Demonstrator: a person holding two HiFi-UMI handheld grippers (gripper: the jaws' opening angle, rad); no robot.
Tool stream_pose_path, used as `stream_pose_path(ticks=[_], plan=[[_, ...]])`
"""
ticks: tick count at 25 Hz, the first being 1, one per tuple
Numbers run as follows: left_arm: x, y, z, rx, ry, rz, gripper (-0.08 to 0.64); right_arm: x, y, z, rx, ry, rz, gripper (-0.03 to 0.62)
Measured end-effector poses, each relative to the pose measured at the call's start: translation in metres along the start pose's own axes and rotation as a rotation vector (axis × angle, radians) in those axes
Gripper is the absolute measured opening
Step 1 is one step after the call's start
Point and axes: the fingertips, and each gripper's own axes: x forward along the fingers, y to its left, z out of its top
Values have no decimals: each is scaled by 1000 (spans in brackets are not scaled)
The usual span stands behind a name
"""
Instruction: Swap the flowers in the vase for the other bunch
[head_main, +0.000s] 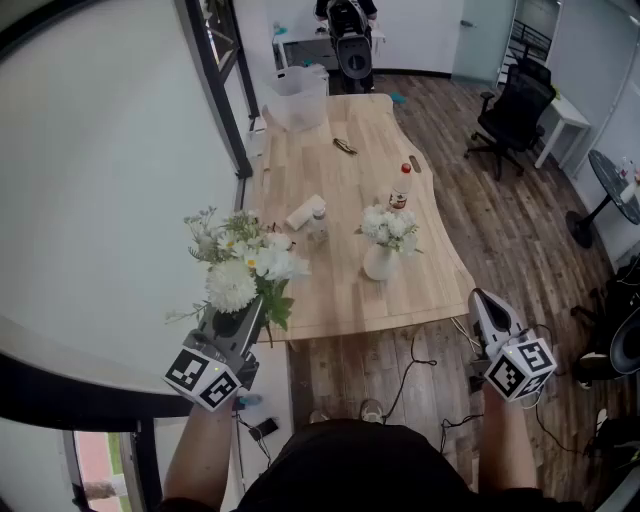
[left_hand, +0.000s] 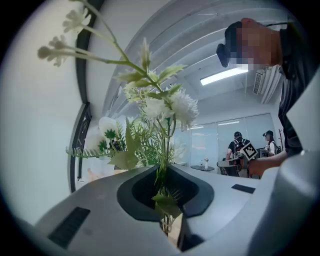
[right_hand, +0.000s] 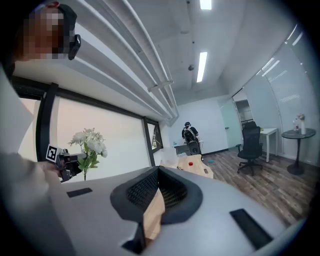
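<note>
Head view, lower left: the left gripper, jaws nearly together, pinches the stems of the replacement bunch of white blooms and green leaves. It holds the bunch upright off the near left corner of the table. The left gripper view confirms the grip: the stems pass down through the narrow slot between the two pads, and the blooms fan out above. Lower right: the right gripper, jaws fully together with nothing between them, hangs just off the table's near edge. Centre: the white vase stands on the tabletop, well apart from both grippers, with the old bunch seated in it. A red-capped bottle stands just behind. Gripping at the stems rather than the blooms presumably spares the heads from crushing. The replacement is probably held aside, clear of the table, because the vase is occupied — the old bunch has to come out first, and the empty right gripper appears to be the one free for that. At the vase itself the swap is not yet begun.
</note>
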Motion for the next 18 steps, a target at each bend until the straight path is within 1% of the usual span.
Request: stream_pose_path(ticks=[4,7,11,15,18], plan=[[2,-7,-1,1,9,13,34,-3,-6,-7,10,3,21,26],[8,-11,-5,7,23,23,34,-2,-7,-21,22,34,35,26],[25,-25,-8,17,37,39,34,-6,-24,-32,67,38,64,26],[47,-35,-9,22,32,75,34,-5,-39,-30,49,47,94,26],[61,-46,-15,23,35,85,34,-5,-49,-29,41,40,126,26]])
